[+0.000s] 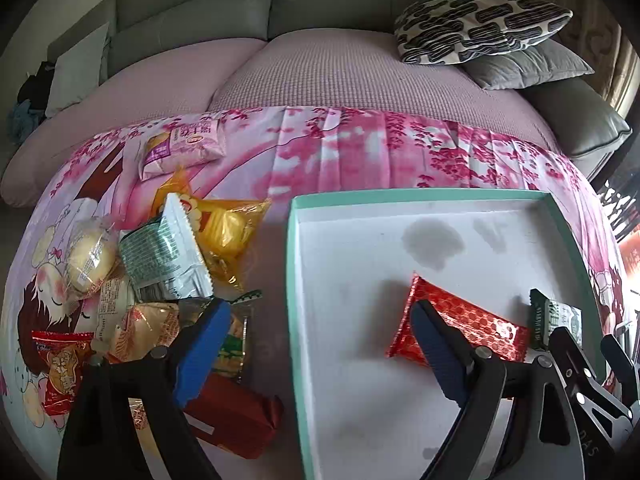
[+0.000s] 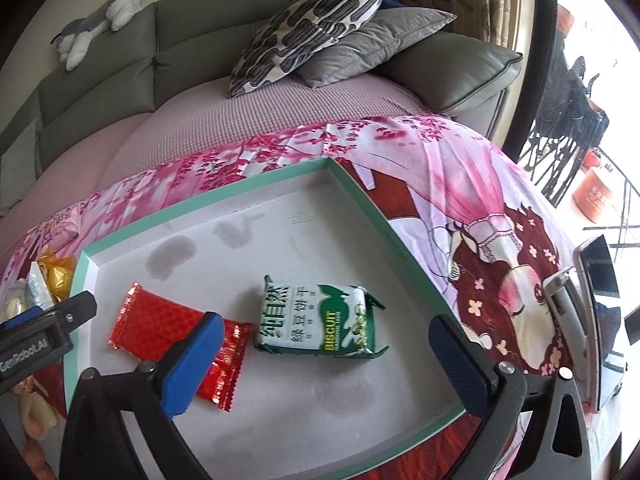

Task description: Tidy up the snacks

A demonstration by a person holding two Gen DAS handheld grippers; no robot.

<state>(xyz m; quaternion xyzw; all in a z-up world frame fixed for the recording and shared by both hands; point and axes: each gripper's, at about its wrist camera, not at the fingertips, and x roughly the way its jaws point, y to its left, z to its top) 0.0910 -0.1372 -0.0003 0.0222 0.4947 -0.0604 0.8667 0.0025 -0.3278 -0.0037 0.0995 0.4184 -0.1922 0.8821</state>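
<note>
At the far left, the loose snack pile (image 1: 160, 280) lies on the pink floral cloth (image 1: 360, 152) that covers the surface in front of the sofa; whether a bench is under it cannot be told. The pile holds a round bun in clear wrap (image 1: 90, 260), a silver-green packet (image 1: 166, 256), a yellow packet (image 1: 230, 228), a small red packet (image 1: 60, 364) and a dark red bar (image 1: 236, 416), with a pink packet (image 1: 180, 148) set apart farther back. The left hand-held gripper (image 1: 316, 344) hangs open and empty, its left finger over the pile, its right finger over the tray (image 1: 420, 194). The pile is thus ahead and to the left of it, touching close, so this hand is the nearer one for the next pick; the silver-green packet's long axis runs roughly away from the camera, slightly tilted. To the right, inside the white, teal-rimmed tray, a red wrapper (image 2: 180, 340) lies slanted, and just beside it the green biscuit pack (image 2: 320, 320) lies flat. The right hand-held gripper (image 2: 324, 364) is spread wide and holds nothing, poised above that pack. Two snacks seem sorted; most remain outside.
</note>
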